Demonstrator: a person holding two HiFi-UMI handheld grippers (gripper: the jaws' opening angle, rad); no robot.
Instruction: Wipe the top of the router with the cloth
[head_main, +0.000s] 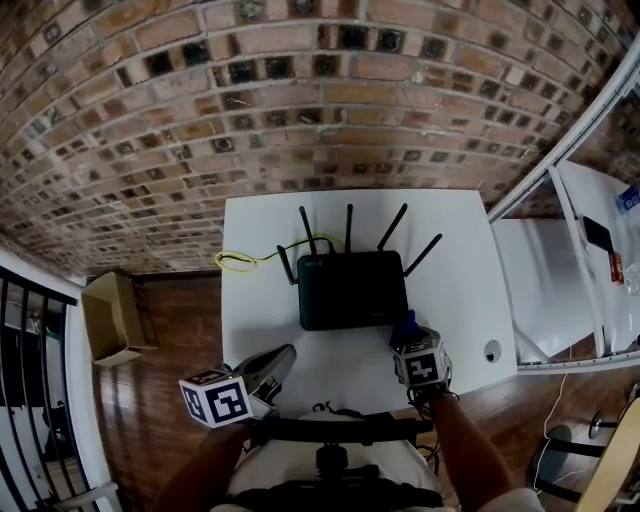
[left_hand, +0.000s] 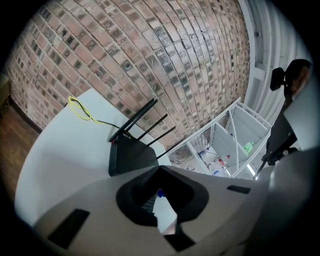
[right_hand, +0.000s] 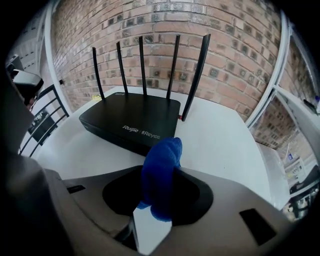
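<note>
Right gripper (right_hand: 172, 167) near router (right_hand: 131, 118), cloth (right_hand: 159, 180) held.
Right fingers clamp the blue cloth; left gripper (left_hand: 161, 169) fingers closed, empty.

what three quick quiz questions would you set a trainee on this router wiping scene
1. Multiple choice: what is clamped in the right hand-held gripper?
A) a yellow cable
B) a blue cloth
C) nothing
2. True or false: the antennas of the router are folded down flat against its top.
3. Short answer: what colour is the cable lying on the table by the router's far left corner, as the head view shows it?

Key: 1 B. 2 False, they stand up. 3 Yellow.
</note>
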